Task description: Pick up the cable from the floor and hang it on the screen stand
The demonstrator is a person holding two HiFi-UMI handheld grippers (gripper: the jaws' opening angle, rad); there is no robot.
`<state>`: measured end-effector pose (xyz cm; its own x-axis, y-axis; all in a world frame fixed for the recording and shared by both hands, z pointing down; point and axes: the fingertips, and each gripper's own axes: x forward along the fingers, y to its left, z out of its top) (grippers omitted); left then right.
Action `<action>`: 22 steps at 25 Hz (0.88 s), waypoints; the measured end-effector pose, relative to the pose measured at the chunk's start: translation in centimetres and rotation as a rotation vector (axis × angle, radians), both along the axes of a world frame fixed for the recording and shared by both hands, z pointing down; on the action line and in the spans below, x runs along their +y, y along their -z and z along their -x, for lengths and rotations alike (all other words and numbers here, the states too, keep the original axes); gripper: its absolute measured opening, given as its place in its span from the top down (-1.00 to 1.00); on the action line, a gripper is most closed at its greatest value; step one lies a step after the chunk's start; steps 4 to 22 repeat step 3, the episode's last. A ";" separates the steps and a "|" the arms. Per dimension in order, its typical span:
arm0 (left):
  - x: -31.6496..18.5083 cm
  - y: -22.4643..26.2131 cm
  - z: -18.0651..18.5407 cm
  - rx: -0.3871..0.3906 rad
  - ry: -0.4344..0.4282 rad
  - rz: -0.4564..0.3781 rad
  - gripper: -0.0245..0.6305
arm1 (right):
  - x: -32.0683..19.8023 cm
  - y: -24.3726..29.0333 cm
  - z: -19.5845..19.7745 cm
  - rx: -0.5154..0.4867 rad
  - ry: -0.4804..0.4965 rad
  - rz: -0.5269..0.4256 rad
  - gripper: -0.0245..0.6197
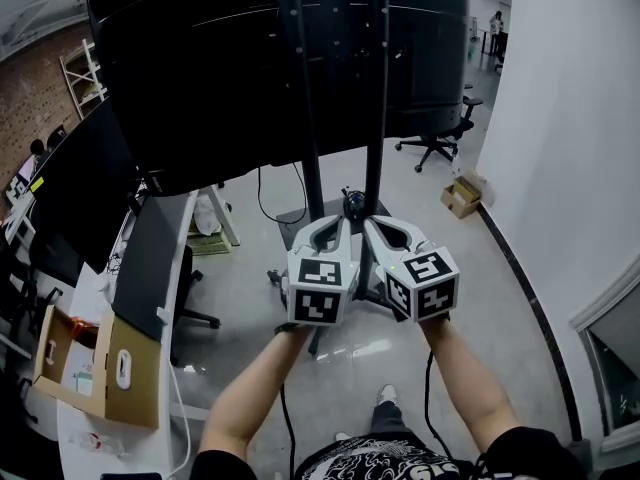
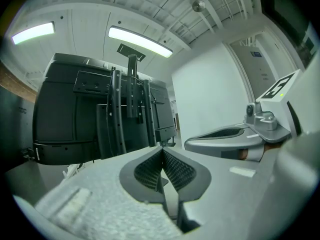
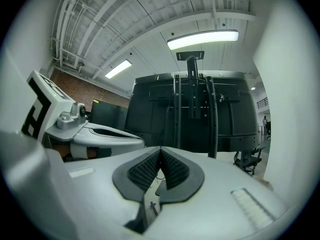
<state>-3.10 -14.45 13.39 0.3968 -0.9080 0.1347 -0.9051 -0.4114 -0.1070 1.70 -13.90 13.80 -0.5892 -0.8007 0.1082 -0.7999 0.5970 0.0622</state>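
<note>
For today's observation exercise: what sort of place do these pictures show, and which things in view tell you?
Probably an open office or lab workspace: a large screen on a floor stand, a swivel office chair, and a desk with monitors.

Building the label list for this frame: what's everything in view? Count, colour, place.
screen: one, black, back towards us, ahead
screen stand: one, black, two upright rails, centre
hanging cable: one, black, loops under the screen
office chair: one, black, floor, far right
floor box: one, brown cardboard, by the white wall
desk box: one, brown cardboard, open, left desk
monitor: one, dark, left desk
desk: one, white, left edge
left gripper: one, grey, shut, empty
right gripper: one, grey, shut, empty
</note>
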 end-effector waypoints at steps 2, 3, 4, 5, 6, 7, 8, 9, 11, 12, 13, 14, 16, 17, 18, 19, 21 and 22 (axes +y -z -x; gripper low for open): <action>0.4 -0.1 0.0 -0.003 -0.003 -0.001 0.93 | 0.4 0.0 0.1 -0.002 -0.002 -0.001 0.91; 0.7 -0.2 0.0 -0.005 -0.005 0.000 0.93 | 0.7 -0.1 0.2 -0.003 -0.003 -0.001 0.91; 0.7 -0.2 0.0 -0.005 -0.005 0.000 0.93 | 0.7 -0.1 0.2 -0.003 -0.003 -0.001 0.91; 0.7 -0.2 0.0 -0.005 -0.005 0.000 0.93 | 0.7 -0.1 0.2 -0.003 -0.003 -0.001 0.91; 0.7 -0.2 0.0 -0.005 -0.005 0.000 0.93 | 0.7 -0.1 0.2 -0.003 -0.003 -0.001 0.91; 0.7 -0.2 0.0 -0.005 -0.005 0.000 0.93 | 0.7 -0.1 0.2 -0.003 -0.003 -0.001 0.91; 0.7 -0.2 0.0 -0.005 -0.005 0.000 0.93 | 0.7 -0.1 0.2 -0.003 -0.003 -0.001 0.91; 0.7 -0.2 0.0 -0.005 -0.005 0.000 0.93 | 0.7 -0.1 0.2 -0.003 -0.003 -0.001 0.91; 0.7 -0.2 0.0 -0.005 -0.005 0.000 0.93 | 0.7 -0.1 0.2 -0.003 -0.003 -0.001 0.91; 0.7 -0.2 0.0 -0.005 -0.005 0.000 0.93 | 0.7 -0.1 0.2 -0.003 -0.003 -0.001 0.91; 0.7 -0.2 0.0 -0.005 -0.005 0.000 0.93 | 0.7 -0.1 0.2 -0.003 -0.003 -0.001 0.91; 0.7 -0.2 0.0 -0.005 -0.005 0.000 0.93 | 0.7 -0.1 0.2 -0.003 -0.003 -0.001 0.91; 0.7 -0.2 0.0 -0.005 -0.005 0.000 0.93 | 0.7 -0.1 0.2 -0.003 -0.003 -0.001 0.91; 0.7 -0.2 0.0 -0.005 -0.005 0.000 0.93 | 0.7 -0.1 0.2 -0.003 -0.003 -0.001 0.91; 0.7 -0.2 0.0 -0.005 -0.005 0.000 0.93 | 0.7 -0.1 0.2 -0.003 -0.003 -0.001 0.91; 0.7 -0.2 0.0 -0.005 -0.005 0.000 0.93 | 0.7 -0.1 0.2 -0.003 -0.003 -0.001 0.91; 0.7 -0.2 0.0 -0.005 -0.005 0.000 0.93 | 0.7 -0.1 0.2 -0.003 -0.003 -0.001 0.91; 0.7 -0.2 0.0 -0.005 -0.005 0.000 0.93 | 0.7 -0.1 0.2 -0.003 -0.003 -0.001 0.91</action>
